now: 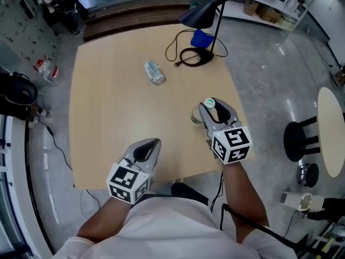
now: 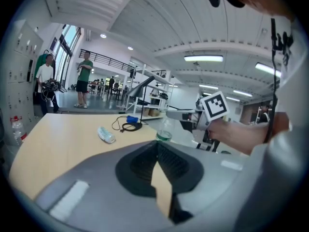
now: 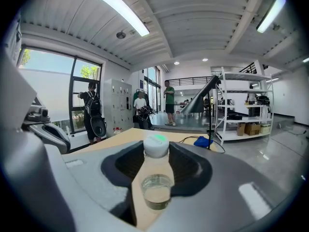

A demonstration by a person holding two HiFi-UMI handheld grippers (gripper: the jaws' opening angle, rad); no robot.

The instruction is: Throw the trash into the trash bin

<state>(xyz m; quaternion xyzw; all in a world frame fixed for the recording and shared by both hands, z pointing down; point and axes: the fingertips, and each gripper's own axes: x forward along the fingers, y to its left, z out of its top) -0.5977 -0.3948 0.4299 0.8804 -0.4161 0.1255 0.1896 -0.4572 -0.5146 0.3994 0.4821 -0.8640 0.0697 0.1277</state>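
Note:
A clear plastic bottle (image 1: 198, 115) with a green cap hangs between the jaws of my right gripper (image 1: 208, 110), just above the right edge of the wooden table (image 1: 108, 101). The right gripper view shows that bottle (image 3: 155, 187) gripped from both sides, cap pointing away. A second, crumpled clear bottle (image 1: 154, 72) lies on its side farther up the table, also seen in the left gripper view as the crumpled bottle (image 2: 106, 135). My left gripper (image 1: 151, 143) is shut and empty, over the table's near edge. I see no trash bin.
A black desk lamp (image 1: 209, 12) stands at the table's far side with its base (image 1: 197, 56), a cable and a blue object (image 1: 201, 37). A black stool (image 1: 299, 139) and a round table (image 1: 331, 139) are to the right. Bottles (image 1: 47, 70) lie on the floor at the left. People stand far off.

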